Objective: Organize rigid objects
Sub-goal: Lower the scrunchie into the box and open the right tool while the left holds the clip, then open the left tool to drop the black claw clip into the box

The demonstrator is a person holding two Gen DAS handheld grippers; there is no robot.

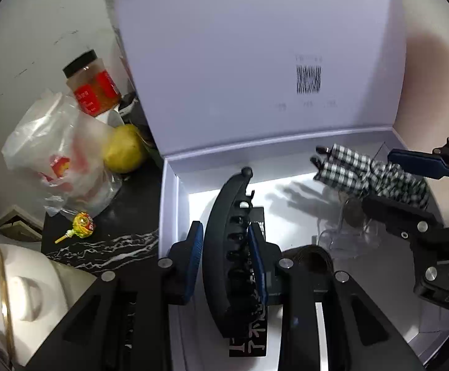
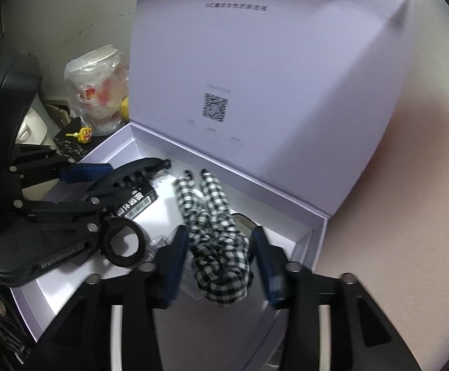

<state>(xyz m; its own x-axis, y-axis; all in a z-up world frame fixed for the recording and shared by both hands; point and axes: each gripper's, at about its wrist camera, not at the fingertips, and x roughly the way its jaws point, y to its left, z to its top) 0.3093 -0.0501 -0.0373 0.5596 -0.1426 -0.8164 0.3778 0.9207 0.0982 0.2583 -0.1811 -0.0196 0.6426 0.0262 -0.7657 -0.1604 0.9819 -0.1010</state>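
My left claw (image 1: 227,241) is clamped on a black hair clip (image 1: 224,247) over the box (image 1: 175,204); right claw (image 2: 221,247) hangs open around the checkered scrunchie (image 2: 215,235).

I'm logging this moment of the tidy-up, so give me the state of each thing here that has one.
Gift box: lid open, standing upright behind.
Black hair clip: between the left gripper fingers, over the box.
Checked hair clip: between the right gripper fingers, which stand apart; grip unclear.
Black band roll: lying in the box.
Jar: lid on.
Lollipop: wrapped, lying on the dark counter.
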